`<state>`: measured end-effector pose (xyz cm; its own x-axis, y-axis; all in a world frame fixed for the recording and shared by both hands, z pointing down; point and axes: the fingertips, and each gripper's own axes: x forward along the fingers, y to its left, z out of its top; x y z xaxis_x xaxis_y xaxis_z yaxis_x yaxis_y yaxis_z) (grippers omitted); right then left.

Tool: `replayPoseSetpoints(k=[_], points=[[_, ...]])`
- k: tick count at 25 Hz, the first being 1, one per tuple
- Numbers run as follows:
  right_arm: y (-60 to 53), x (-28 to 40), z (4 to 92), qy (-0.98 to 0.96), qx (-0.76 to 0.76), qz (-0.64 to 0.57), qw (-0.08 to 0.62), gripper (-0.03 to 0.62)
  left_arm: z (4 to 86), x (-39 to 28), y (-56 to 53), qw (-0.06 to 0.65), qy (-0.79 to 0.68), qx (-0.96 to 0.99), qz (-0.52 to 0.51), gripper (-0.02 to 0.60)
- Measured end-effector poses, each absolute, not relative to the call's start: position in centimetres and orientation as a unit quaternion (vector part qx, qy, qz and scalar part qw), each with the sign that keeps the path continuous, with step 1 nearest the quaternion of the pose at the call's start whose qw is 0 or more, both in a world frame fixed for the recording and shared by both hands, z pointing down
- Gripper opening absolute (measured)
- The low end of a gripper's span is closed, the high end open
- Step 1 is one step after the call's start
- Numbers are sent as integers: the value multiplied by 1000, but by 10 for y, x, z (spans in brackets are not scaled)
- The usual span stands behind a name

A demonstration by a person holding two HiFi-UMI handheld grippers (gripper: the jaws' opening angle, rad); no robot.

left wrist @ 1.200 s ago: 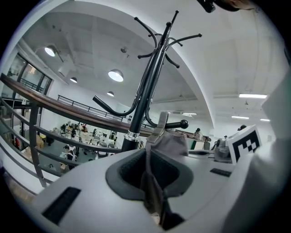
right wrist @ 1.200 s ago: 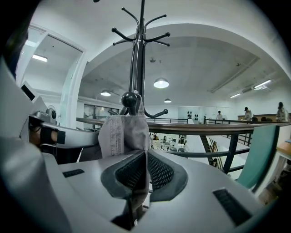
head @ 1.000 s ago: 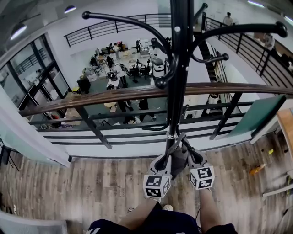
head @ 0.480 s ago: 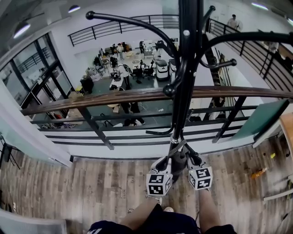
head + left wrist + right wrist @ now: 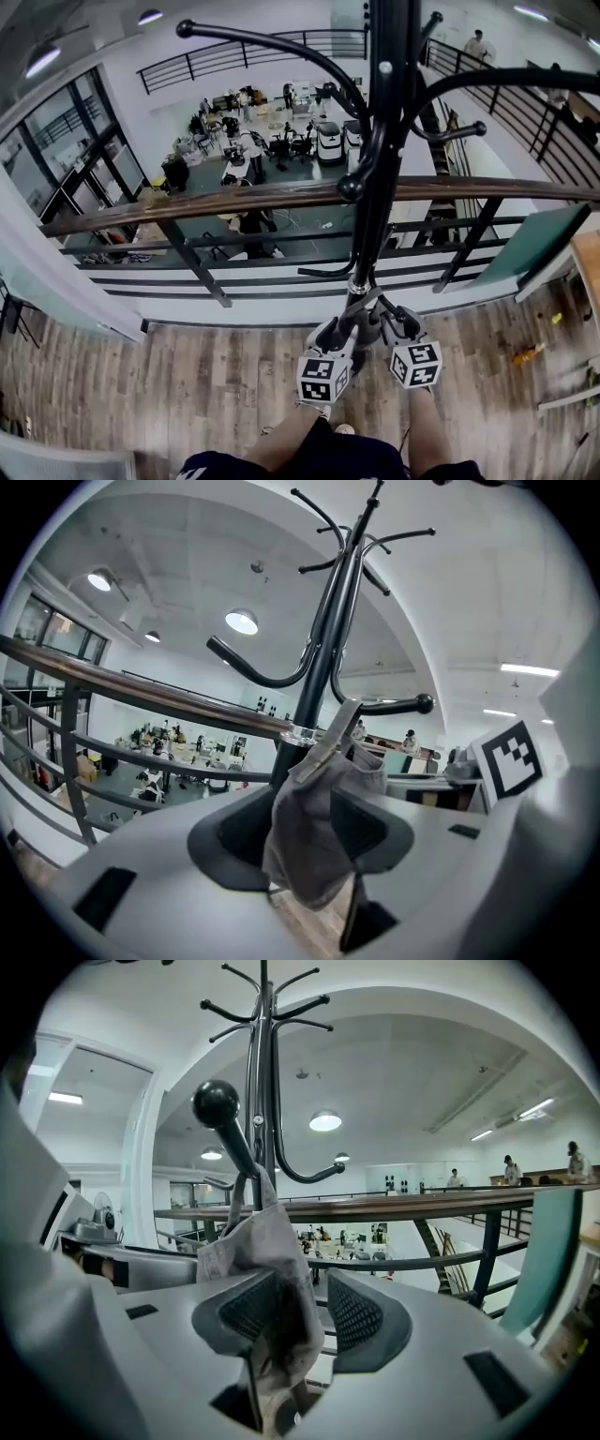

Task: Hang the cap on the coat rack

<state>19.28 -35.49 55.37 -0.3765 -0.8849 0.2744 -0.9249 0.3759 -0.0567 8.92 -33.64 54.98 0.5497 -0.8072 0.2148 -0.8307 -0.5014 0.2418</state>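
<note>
A grey cap [image 5: 319,827] hangs by its back strap from a low hook [image 5: 216,1103] of the black coat rack [image 5: 384,187]. Both grippers sit side by side at the rack's pole, low in the head view, and largely cover the cap there. My left gripper [image 5: 305,841] has its jaws opening, and the cap's cloth droops loosely between them. My right gripper [image 5: 300,1312] is opening too. The cap's cloth [image 5: 267,1251] lies against its left pad, with a clear gap to the right pad.
A wooden-topped black railing [image 5: 187,202] runs just behind the rack, with an open drop to a lower floor beyond. More rack hooks [image 5: 187,30] spread overhead. The person's legs [image 5: 309,450] stand on wood flooring below the grippers.
Both grippers' jaws have spread apart from the cap's cloth. The two marker cubes have drifted slightly apart, and the cap stays on the hook.
</note>
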Motion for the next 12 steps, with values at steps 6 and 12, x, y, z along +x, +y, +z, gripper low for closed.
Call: replayPoseSetpoints(k=[6,12], points=[[-340,197,534,-822,556,82,91,206,529,99,-322,93,-439,891,60,216],[-306,204,513,-818,566,57,83,209,508,84,-302,63,-444,892,54,216]])
